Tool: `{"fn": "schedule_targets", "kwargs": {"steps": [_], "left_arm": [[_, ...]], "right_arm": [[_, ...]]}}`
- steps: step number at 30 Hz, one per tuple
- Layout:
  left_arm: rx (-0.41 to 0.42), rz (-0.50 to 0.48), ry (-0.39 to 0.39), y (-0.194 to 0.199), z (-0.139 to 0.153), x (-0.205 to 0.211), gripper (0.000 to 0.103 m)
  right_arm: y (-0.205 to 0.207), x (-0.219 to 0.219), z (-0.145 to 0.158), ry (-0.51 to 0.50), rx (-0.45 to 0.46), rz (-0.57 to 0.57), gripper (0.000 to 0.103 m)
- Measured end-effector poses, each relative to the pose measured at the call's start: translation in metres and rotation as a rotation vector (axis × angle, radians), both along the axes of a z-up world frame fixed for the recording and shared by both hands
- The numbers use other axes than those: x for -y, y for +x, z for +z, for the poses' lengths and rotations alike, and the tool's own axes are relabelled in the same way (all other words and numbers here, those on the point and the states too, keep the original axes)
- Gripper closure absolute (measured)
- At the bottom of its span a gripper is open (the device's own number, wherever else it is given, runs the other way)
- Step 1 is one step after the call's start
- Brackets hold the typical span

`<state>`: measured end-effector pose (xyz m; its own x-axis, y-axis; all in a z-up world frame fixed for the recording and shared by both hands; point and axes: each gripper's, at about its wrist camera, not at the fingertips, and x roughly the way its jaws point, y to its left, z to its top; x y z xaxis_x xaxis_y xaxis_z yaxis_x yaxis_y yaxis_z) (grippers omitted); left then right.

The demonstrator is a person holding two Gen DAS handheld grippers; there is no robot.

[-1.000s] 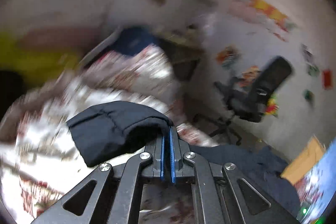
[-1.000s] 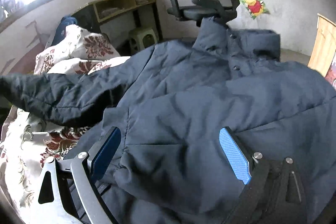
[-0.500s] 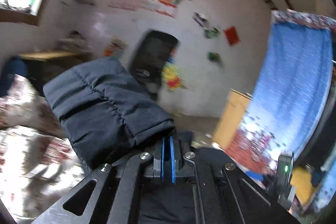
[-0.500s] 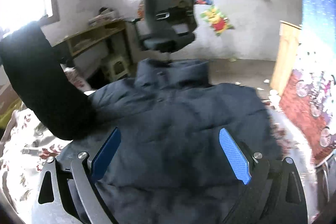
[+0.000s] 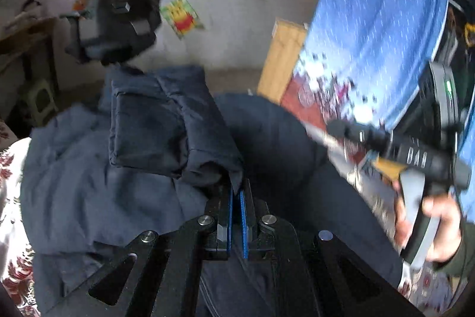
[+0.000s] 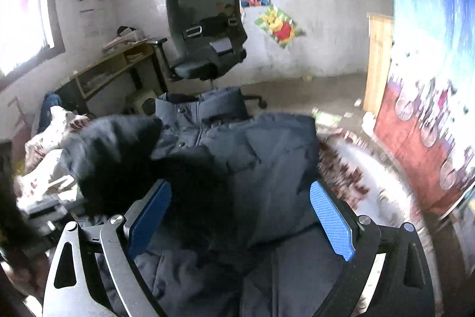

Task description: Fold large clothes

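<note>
The dark navy quilted puffer jacket point(image 6: 237, 156) lies spread over the floral-print bedspread point(image 6: 350, 168), filling the centre and lower half of both frames, its collar toward the top centre. One padded navy sleeve point(image 5: 166, 132) is lifted across the jacket body; the left gripper point(image 5: 236, 216) has its blue-lined jaws pressed together on the sleeve's cuff edge at lower centre of the left wrist view. The right gripper point(image 6: 240, 222) hangs over the jacket front with its blue pads spread wide, nothing between them, and whether the tips touch the fabric cannot be told. In the right wrist view the raised sleeve shows only as a dark blurred mass at centre left. The left wrist view alone shows the person's right hand point(image 5: 427, 228) at the right edge, wrapped around the grey handle of the other tool. The right wrist view alone shows the wooden desk point(image 6: 112, 70) at left. Both views show the black mesh office chair point(image 6: 204, 28) behind the collar, and the blue patterned curtain point(image 5: 374, 20) along the right side.
</note>
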<state>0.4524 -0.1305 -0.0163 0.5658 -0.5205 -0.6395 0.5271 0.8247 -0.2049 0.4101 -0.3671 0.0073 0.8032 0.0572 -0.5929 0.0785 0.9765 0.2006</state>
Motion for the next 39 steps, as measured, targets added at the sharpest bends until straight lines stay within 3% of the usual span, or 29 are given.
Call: {"fn": "schedule_targets", "kwargs": {"steps": [4, 9, 10, 12, 13, 14, 17, 21, 25, 28, 30, 31, 32, 33, 35, 39], "left_arm": [[-0.047, -0.064, 0.019, -0.006, -0.014, 0.004, 0.097], [-0.071, -0.108, 0.052, -0.015, -0.017, 0.001, 0.088], [-0.077, -0.113, 0.058, -0.017, -0.018, 0.0, 0.082], [-0.083, -0.114, 0.067, -0.023, -0.02, -0.004, 0.062], [-0.076, -0.107, 0.065, -0.027, -0.019, -0.007, 0.041], [-0.064, -0.099, 0.061, -0.029, -0.019, -0.009, 0.029], [-0.041, -0.061, 0.035, -0.039, -0.013, -0.024, 0.028], [-0.049, 0.046, 0.012, -0.037, -0.01, -0.049, 0.026], [-0.049, 0.251, 0.055, -0.025, -0.01, -0.079, 0.025], [-0.089, 0.399, 0.058, -0.013, -0.014, -0.108, 0.025], [-0.127, 0.454, 0.032, -0.005, -0.02, -0.125, 0.025], [-0.144, 0.473, 0.02, -0.002, -0.022, -0.131, 0.025], [-0.157, 0.489, 0.011, 0.0, -0.024, -0.136, 0.025], [-0.165, 0.501, 0.004, 0.001, -0.026, -0.14, 0.025], [-0.165, 0.514, -0.004, 0.0, -0.027, -0.146, 0.025], [-0.138, 0.496, -0.003, 0.007, -0.02, -0.144, 0.025]], "right_arm": [[0.012, 0.014, -0.027, 0.126, -0.042, 0.017, 0.011], [0.016, 0.016, -0.056, 0.26, -0.065, 0.042, 0.011], [0.014, 0.015, -0.061, 0.284, -0.065, 0.047, 0.011], [0.011, 0.019, -0.068, 0.383, -0.033, 0.068, 0.011], [0.007, 0.021, -0.07, 0.434, -0.008, 0.08, 0.011], [0.004, 0.024, -0.073, 0.491, 0.018, 0.09, 0.011], [0.003, 0.024, -0.081, 0.562, 0.017, 0.113, 0.011], [0.011, 0.009, -0.094, 0.561, -0.06, 0.163, 0.011], [0.019, -0.008, -0.103, 0.379, -0.174, 0.064, 0.011], [0.022, -0.007, -0.114, 0.364, -0.224, 0.008, 0.011], [0.025, -0.005, -0.122, 0.416, -0.247, 0.013, 0.023], [0.027, -0.008, -0.124, 0.431, -0.261, 0.028, 0.049], [0.028, -0.012, -0.126, 0.426, -0.279, 0.042, 0.065], [0.028, -0.017, -0.129, 0.392, -0.296, 0.038, 0.068], [0.024, -0.025, -0.122, 0.285, -0.295, 0.022, 0.096], [0.018, -0.026, -0.089, 0.188, -0.226, 0.003, 0.099]]}}
